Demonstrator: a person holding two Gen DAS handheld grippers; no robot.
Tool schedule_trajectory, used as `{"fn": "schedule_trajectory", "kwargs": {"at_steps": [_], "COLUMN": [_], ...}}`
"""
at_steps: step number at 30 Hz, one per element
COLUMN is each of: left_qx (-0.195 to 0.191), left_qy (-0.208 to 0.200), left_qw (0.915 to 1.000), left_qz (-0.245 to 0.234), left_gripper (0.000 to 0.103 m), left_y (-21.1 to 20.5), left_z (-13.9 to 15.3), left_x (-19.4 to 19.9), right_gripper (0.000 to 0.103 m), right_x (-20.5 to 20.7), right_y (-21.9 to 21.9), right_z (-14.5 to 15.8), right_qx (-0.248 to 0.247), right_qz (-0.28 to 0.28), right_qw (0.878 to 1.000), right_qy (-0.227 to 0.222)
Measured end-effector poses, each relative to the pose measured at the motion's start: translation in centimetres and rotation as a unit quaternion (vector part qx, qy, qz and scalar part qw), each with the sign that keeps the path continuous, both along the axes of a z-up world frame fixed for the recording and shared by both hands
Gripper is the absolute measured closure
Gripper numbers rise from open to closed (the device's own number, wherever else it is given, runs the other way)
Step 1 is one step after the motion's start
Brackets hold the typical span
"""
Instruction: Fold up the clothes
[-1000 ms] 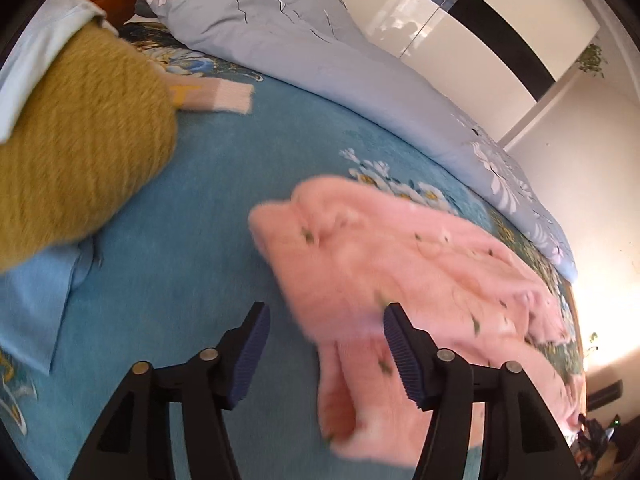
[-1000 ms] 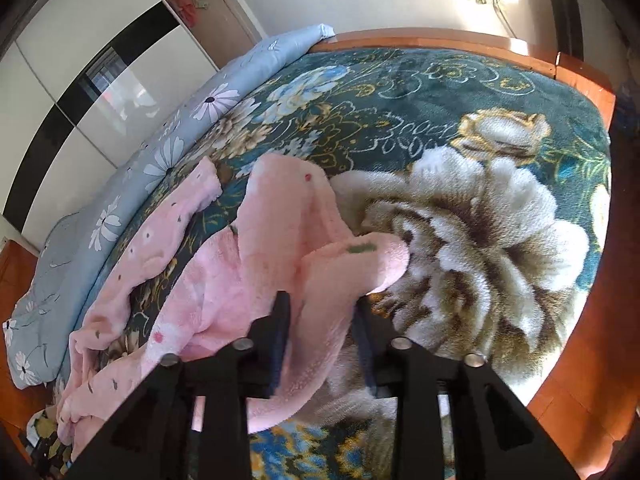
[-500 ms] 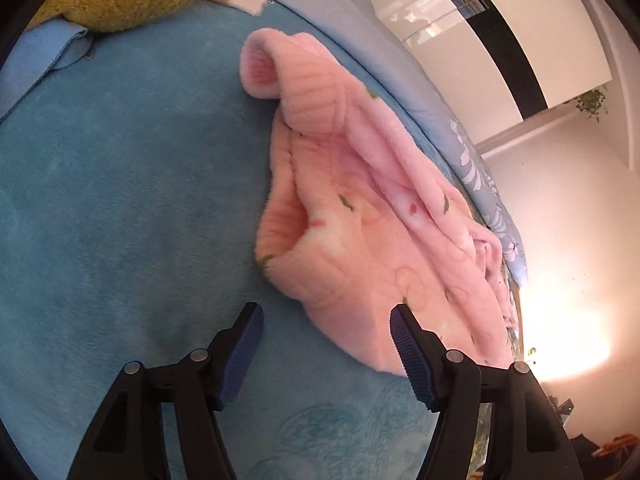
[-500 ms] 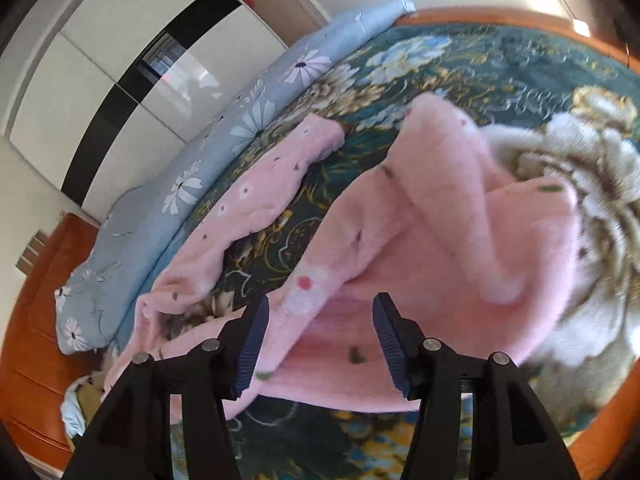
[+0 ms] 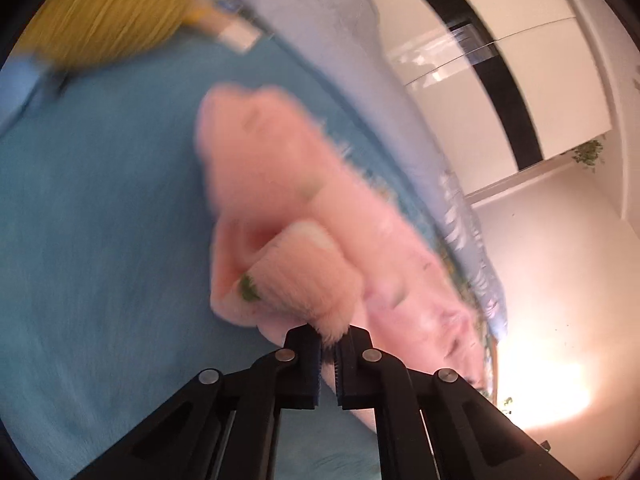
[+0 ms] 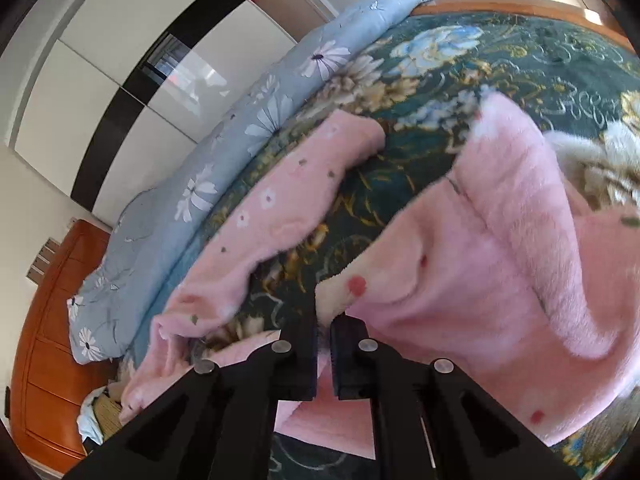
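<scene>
A fluffy pink garment (image 5: 304, 216) with small printed flowers lies crumpled on the bed's blue floral blanket (image 5: 100, 240). My left gripper (image 5: 329, 340) is shut on a fold of its edge, and the fabric bunches just ahead of the jaws. The left wrist view is blurred by motion. In the right wrist view the same pink garment (image 6: 500, 260) spreads across the dark floral part of the blanket (image 6: 520, 52), one long sleeve (image 6: 280, 208) trailing to the left. My right gripper (image 6: 324, 320) is shut on another edge of the garment.
A light blue daisy-print quilt (image 6: 224, 168) runs along the far side of the bed. A mustard knit item (image 5: 108, 8) and pale blue cloth (image 5: 20, 84) lie at the head end. White and black wardrobe doors (image 6: 132, 64) stand beyond; the wooden bed frame (image 6: 44, 352) edges the mattress.
Both grippers, open half a second ago, have closed on edges of the pink garment. The left camera has moved in close to the fabric and is now blurred.
</scene>
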State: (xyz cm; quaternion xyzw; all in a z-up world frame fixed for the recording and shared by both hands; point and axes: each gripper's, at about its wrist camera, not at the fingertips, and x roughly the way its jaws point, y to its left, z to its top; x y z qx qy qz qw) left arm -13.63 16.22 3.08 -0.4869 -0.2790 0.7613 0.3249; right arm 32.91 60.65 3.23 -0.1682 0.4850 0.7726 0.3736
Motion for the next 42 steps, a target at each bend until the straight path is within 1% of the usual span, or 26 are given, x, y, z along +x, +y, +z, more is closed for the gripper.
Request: {"fn": "schedule_trajectory", "kwargs": {"at_steps": [2,4,5,7,8,9,10,12,14,16,17,19,21,23,25,26,28,29,30,32,33,37,39,40,41,42], "left_qx": [0.027,0.047,0.049,0.032,0.022,0.011,-0.002,-0.032,-0.055,-0.065,-0.066,-0.064,-0.07,-0.082,-0.088,-0.089,-0.093,-0.094,-0.098,-0.108,-0.113,-0.13,-0.141,-0.145,-0.149,-0.144], "left_qy": [0.061,0.125,0.15,0.168,0.173,0.178,0.169,0.129,0.083,0.037,0.021,0.003,0.002,0.013,0.022,0.023,0.023,0.022,0.024,0.033,0.04,0.063,0.068,0.068,0.069,0.065], "left_qw": [0.9978,0.991,0.9874,0.9853,0.9847,0.9839,0.9857,0.9911,0.9951,0.997,0.9972,0.9969,0.9964,0.9956,0.9952,0.9952,0.9952,0.9952,0.9949,0.9936,0.9928,0.9895,0.9874,0.9864,0.9852,0.9852], "left_qz": [0.0,-0.002,-0.003,-0.003,-0.003,-0.003,-0.003,-0.003,0.002,0.021,0.03,0.045,0.048,0.044,0.039,0.034,0.021,0.015,0.011,0.008,0.009,0.013,0.023,0.036,0.049,0.066], "left_gripper": [0.098,0.098,0.098,0.098,0.098,0.098,0.098,0.098,0.098,0.098,0.098,0.098,0.098,0.098,0.098,0.094,0.094,0.094,0.092,0.091,0.09,0.084,0.079,0.072,0.052,0.042], "left_y": [-0.8,-2.4,-3.5,-6.0,-7.3,-8.6,-9.7,-11.8,-13.9,-16.0,-16.8,-17.7,-17.7,-17.5,-17.1,-16.9,-17.2,-17.5,-17.6,-17.7,-17.8,-17.8,-18.2,-18.7,-19.3,-20.2], "left_z": [5.3,10.2,11.8,11.9,11.5,11.2,9.8,5.5,1.2,-2.4,-3.7,-5.0,-5.1,-4.7,-4.7,-4.7,-4.5,-4.5,-4.2,-3.5,-3.0,-1.2,-0.8,-0.6,-0.5,-0.4], "left_x": [-0.5,0.0,0.6,1.7,2.2,2.8,3.3,4.4,5.4,6.2,6.5,7.1,7.6,8.0,8.1,8.0,7.5,7.3,7.3,7.7,7.9,8.4,8.5,8.5,8.5,8.4], "right_gripper": [0.098,0.098,0.098,0.098,0.098,0.098,0.098,0.098,0.098,0.098,0.098,0.098,0.098,0.098,0.097,0.097,0.093,0.088,0.079,0.067,0.063,0.061,0.061,0.06,0.06,0.06], "right_x": [-0.2,-0.6,-0.6,-0.1,0.1,0.3,0.7,1.5,2.4,3.4,3.8,4.3,4.6,5.0,5.5,5.8,6.7,7.3,8.2,10.1,10.9,13.0,13.8,14.1,14.2,14.1], "right_y": [0.1,-1.2,-2.3,-5.6,-7.2,-8.8,-10.3,-13.0,-15.2,-17.2,-18.1,-19.4,-20.2,-20.4,-20.6,-20.8,-20.7,-20.4,-20.0,-18.3,-17.1,-12.0,-9.5,-8.3,-7.2,-6.2], "right_z": [4.3,9.3,11.3,13.9,13.8,13.6,12.4,8.4,3.5,-0.7,-2.6,-4.7,-5.8,-6.2,-6.1,-6.0,-5.6,-5.6,-5.5,-5.2,-5.0,-5.2,-5.5,-5.7,-5.9,-6.2], "right_qx": [0.04,0.104,0.134,0.187,0.195,0.201,0.198,0.169,0.116,0.062,0.038,0.011,0.001,-0.008,-0.009,-0.007,0.002,0.005,0.007,0.011,0.014,0.002,-0.007,-0.011,-0.014,-0.017], "right_qz": [0.006,0.028,0.038,0.058,0.069,0.079,0.088,0.1,0.104,0.109,0.112,0.118,0.118,0.116,0.111,0.108,0.091,0.078,0.061,0.021,0.002,-0.061,-0.091,-0.103,-0.109,-0.116], "right_qw": [0.999,0.993,0.989,0.978,0.975,0.973,0.973,0.979,0.988,0.992,0.993,0.993,0.993,0.993,0.994,0.994,0.996,0.997,0.998,1.0,1.0,0.998,0.995,0.993,0.993,0.993], "right_qy": [0.022,0.047,0.056,0.074,0.078,0.081,0.075,0.049,0.016,0.005,0.0,-0.006,-0.02,-0.021,-0.017,-0.018,-0.026,-0.028,-0.028,-0.013,-0.003,0.026,0.042,0.047,0.04,0.034]}}
